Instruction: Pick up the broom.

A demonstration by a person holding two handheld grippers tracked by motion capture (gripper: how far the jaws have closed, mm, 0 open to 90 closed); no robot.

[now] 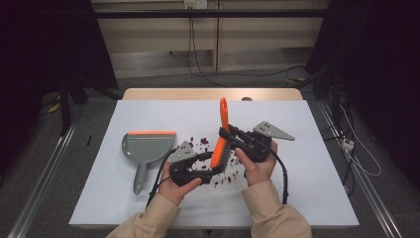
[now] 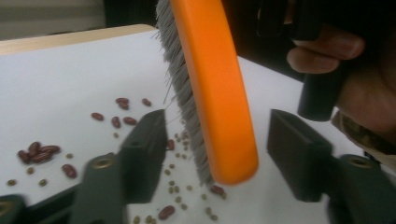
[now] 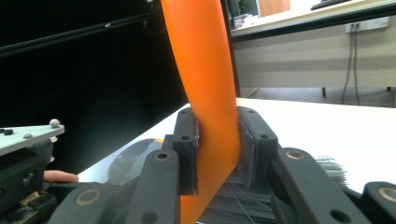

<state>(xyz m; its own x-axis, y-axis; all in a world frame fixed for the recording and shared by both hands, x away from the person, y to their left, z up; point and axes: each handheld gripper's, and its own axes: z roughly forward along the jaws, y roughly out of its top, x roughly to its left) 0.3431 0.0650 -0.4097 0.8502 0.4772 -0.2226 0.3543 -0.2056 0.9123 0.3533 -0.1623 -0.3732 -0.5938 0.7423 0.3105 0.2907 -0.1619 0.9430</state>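
Brush (image 1: pixel 220 136): middle of the high view, standing tilted; smooth orange plastic back, stiff grey bristles.
Right gripper (image 3: pixel 218 149): black jaws pinch the brush.
Left gripper (image 2: pixel 219 154): jaws apart around the brush tip, not pressing.
Beans (image 1: pixel 225 177): small, dark red, scattered.
Dustpan (image 1: pixel 147 148): grey, orange edge, left.

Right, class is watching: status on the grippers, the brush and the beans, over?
Right gripper shut on orange-backed grey-bristled brush. Left gripper jaws around brush head, not touching. Red beans scattered under brush; grey dustpan lies left, apart.
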